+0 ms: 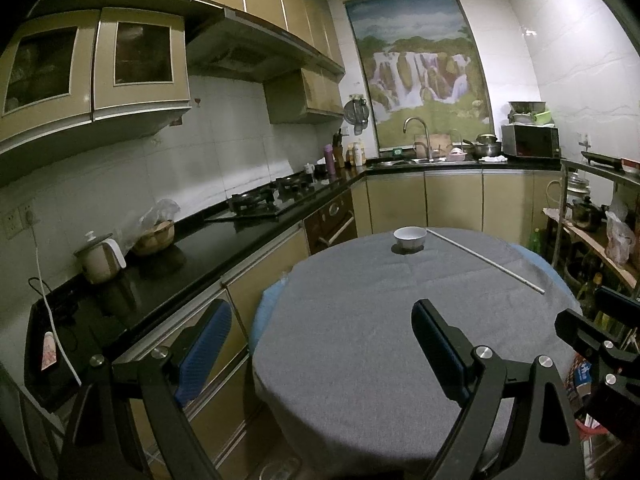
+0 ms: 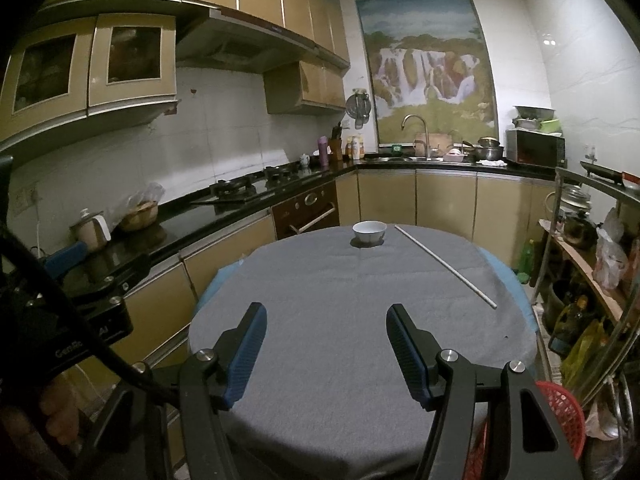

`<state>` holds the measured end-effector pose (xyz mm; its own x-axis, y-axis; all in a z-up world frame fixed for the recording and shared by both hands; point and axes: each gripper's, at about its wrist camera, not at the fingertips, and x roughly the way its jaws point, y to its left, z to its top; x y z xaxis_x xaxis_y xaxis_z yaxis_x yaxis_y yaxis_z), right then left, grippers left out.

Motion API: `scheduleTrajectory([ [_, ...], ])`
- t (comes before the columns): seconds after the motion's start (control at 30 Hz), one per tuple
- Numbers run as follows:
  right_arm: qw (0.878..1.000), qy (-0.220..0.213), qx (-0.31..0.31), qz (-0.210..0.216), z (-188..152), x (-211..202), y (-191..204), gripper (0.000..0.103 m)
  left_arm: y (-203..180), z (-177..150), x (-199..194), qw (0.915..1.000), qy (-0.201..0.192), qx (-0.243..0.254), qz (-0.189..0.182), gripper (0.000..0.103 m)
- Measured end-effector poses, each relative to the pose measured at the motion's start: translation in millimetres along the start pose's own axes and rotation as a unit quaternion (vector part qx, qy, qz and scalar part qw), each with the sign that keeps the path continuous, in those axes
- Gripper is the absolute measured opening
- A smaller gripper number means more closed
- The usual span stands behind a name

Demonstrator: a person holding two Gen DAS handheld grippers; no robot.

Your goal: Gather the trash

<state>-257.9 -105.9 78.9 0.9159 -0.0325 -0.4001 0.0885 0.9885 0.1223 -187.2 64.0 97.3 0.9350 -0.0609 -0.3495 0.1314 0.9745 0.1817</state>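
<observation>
Grippers are hovering low over the near edge of the round worktop [image 2: 360,320], its grey cloth spread smooth. Left gripper [image 1: 322,344] is showing its fingers spread wide with nothing between them; right gripper [image 2: 326,344] is likewise gaping, its blue pads holding only air.

On the cloth I am seeing just two things. At twelve o'clock a white bowl [image 2: 369,233] is sitting upright near the far rim; whether anything lies in it I cannot tell from this angle. Running from about one o'clock down to three o'clock, a long thin white stick [image 2: 444,265] is lying flat, just beside the bowl at its far end yet not touching it. If anything here counts as trash, my guess is that stick, though that is only a judgement.

Down at four o'clock, off the worktop's edge, a red mesh basket [image 2: 560,412] is peeking out by the right gripper; it may be serving as the bin, and its contents are hidden.

As for the stage, the scene is fitting two readings: either the stick is waiting for collection, or the rubbish is already sitting down in that basket and these two pieces belong on the cloth. If the stick is the target, picking it up is calling for a low, flat approach across its width, fingers narrowing carefully, since something so thin on soft fabric could roll or slip
</observation>
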Motion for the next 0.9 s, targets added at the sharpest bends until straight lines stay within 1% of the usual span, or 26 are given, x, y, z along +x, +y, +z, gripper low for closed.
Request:
scheduleTrajectory([
  [0.53,1.000,0.004,0.002,0.001,-6,2,-1,0.066,-3,-5,3,0.9999,0.010,-0.001,0.000,0.092],
  [0.7,1.000,0.010,0.000,0.001,-11,5,-1,0.066,-4,-4,5,0.9999,0.013,-0.001,0.002,0.092],
  [0.9,1.000,0.016,0.003,0.006,-9,7,-2,0.066,-6,-5,9,0.9998,0.020,-0.002,0.005,0.092],
])
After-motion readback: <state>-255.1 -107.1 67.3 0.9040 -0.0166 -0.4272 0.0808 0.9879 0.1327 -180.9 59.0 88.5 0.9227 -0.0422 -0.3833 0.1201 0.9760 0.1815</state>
